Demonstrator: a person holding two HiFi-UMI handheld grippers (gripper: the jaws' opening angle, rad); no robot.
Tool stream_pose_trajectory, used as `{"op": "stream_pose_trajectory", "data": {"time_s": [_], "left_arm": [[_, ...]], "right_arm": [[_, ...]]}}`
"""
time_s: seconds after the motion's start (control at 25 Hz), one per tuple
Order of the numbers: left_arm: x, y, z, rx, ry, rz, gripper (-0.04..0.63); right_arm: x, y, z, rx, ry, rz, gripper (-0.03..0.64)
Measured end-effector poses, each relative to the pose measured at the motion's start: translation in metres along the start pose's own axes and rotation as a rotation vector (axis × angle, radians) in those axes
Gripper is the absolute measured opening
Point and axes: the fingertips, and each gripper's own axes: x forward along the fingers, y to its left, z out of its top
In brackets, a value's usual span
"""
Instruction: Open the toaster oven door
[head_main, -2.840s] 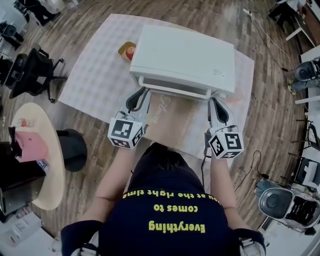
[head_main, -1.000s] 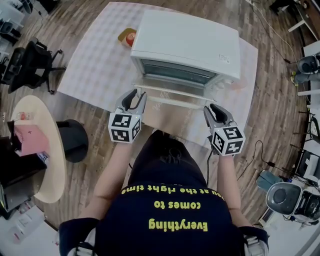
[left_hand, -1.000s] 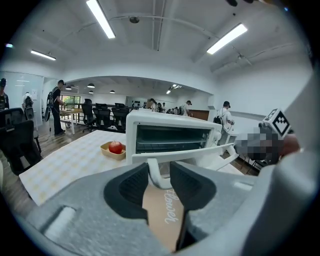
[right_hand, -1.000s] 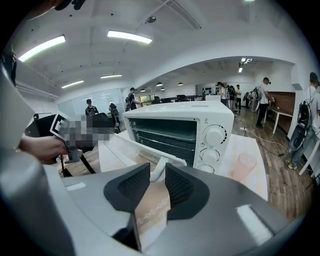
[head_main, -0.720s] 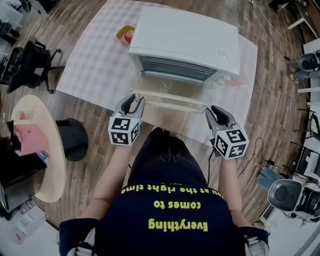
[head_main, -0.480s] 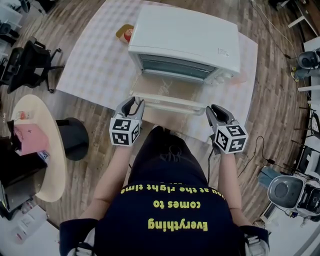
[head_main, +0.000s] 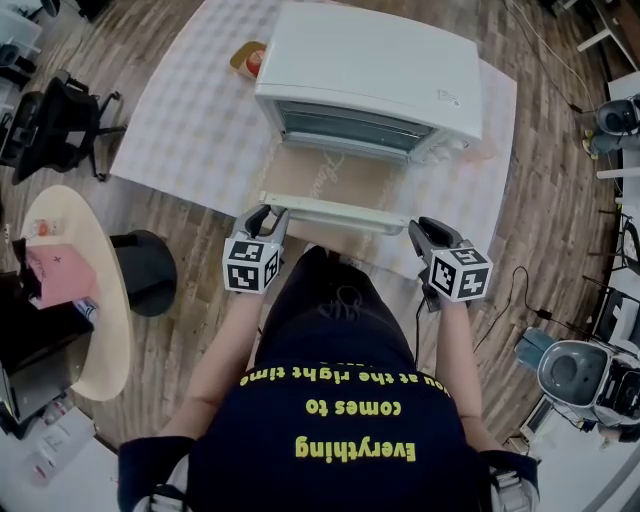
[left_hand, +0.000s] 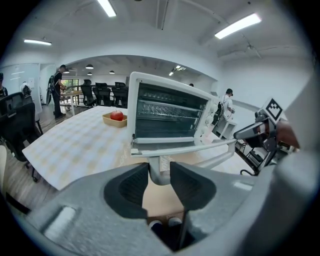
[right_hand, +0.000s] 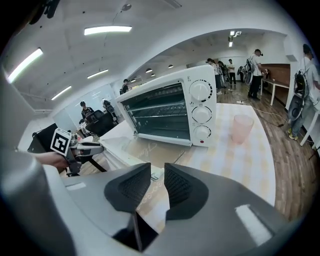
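The white toaster oven (head_main: 370, 70) stands on a checked tablecloth, its glass door (head_main: 335, 180) lying nearly flat towards me. The door handle (head_main: 335, 213) is a pale bar along the door's near edge. My left gripper (head_main: 268, 213) is shut on the handle's left end; in the left gripper view the handle post (left_hand: 158, 170) fills the gap between the pads of the left gripper (left_hand: 159, 172). My right gripper (head_main: 415, 228) is at the handle's right end. Its jaws have just been opening slightly, and the tips of the right gripper (right_hand: 157, 177) still pinch that end. Wire racks show inside the oven (right_hand: 160, 117).
A shallow tray with a red apple (head_main: 250, 60) sits left of the oven. A pink cup (right_hand: 242, 127) stands to its right by the knobs. A round side table (head_main: 100, 300) and a black office chair (head_main: 50, 130) are on the floor at the left.
The door has swung down from shut to nearly flat. Both grippers came down and towards me with the handle.
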Motion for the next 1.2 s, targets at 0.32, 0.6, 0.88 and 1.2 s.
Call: {"op": "stream_pose_trajectory", "data": {"time_s": [0.32, 0.6, 0.88, 1.2], "left_arm": [[-0.019, 0.001, -0.017, -0.068, 0.033, -0.011, 0.167], [-0.017, 0.011, 0.004, -0.026, 0.026, -0.006, 0.195], [0.016, 0.009, -0.011, 0.018, 0.141, -0.069, 0.195], [0.033, 0.013, -0.034, 0.029, 0.201, -0.072, 0.184]], "right_arm": [[0.01, 0.0, -0.02, -0.018, 0.05, -0.011, 0.103], [0.02, -0.002, -0.041, -0.043, 0.113, -0.027, 0.101], [0.034, -0.004, -0.056, -0.047, 0.157, -0.031, 0.1], [0.047, -0.007, -0.07, -0.065, 0.202, -0.047, 0.101]]}}
